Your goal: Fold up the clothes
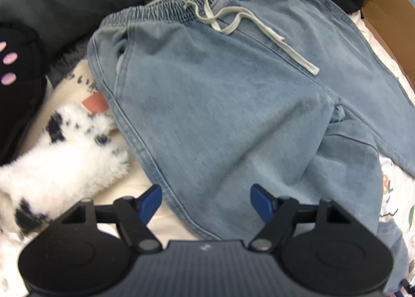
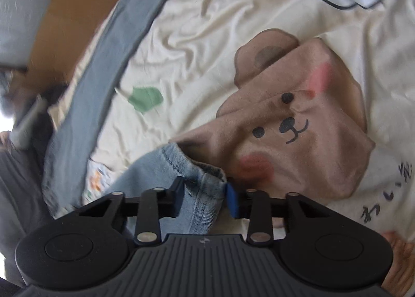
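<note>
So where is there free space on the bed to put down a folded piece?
Free: the cream printed bedsheet between the light blue denim trouser leg and the brown bear print. Crowded: beside the denim waistband, where the fluffy white black-spotted fabric lies.

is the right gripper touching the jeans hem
Touching: the right wrist view shows the right gripper with both pads pressed against the bunched jeans hem.

A cream bedsheet is lying rumpled under everything, printed with a brown bear face, green leaves and dark lettering. Ahead and to the left of the left tool, a fluffy white, black-spotted plush is resting beside a black item with pink spots. Brown cardboard is lying far ahead to the right.
</note>
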Demonstrator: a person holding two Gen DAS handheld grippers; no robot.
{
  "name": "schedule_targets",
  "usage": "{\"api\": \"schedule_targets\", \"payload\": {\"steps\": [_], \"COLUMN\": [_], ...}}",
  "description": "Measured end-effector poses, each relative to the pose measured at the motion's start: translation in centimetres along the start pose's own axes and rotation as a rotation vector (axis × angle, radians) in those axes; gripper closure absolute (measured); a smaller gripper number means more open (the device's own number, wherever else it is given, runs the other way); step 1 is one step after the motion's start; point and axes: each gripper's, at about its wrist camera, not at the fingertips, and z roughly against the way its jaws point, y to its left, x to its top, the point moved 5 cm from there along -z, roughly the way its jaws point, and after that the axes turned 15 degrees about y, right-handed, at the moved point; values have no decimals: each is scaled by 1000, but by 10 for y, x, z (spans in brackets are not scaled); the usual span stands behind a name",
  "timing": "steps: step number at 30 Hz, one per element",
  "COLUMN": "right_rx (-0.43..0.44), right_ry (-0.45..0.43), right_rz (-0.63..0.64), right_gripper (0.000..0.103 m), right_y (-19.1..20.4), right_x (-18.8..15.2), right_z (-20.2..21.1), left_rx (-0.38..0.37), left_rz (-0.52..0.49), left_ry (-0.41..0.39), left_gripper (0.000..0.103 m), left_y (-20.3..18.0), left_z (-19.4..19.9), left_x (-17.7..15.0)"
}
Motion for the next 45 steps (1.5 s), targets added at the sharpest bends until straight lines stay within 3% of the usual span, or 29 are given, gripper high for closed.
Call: {"api": "schedule_targets", "payload": {"steps": [7,17,25,26,29,34,45], "right_rx": [165,126,109,91,-89,-204,-358], "right_ry": [14,129,278,291,301,270,86], "right_rz": [-6,151,235,247,294,304,296], "right_gripper": [68,67,67,68,96,97,97], "right_y": [1,49,74,75,76,77,84], "right_x": [-11,8,20,21,22,18,2], "right_z": [2,-33,-42,-43,-48,-34,73], "left_rx": [-9,-10,-20,-16,-23,-50,-93], "left_rz": [5,26,62,65,83,105,115], "left_ry": [14,28,34,36,46,63,52], "left_gripper": [26,26,26,26,29,29,29], "left_y": [-6,4,16,17,21,22,23], "left_z": [-8,-13,-23,-24,-30,-39,-42], "left_x": [-4,-9,-6,-7,-8,-10,-18]}}
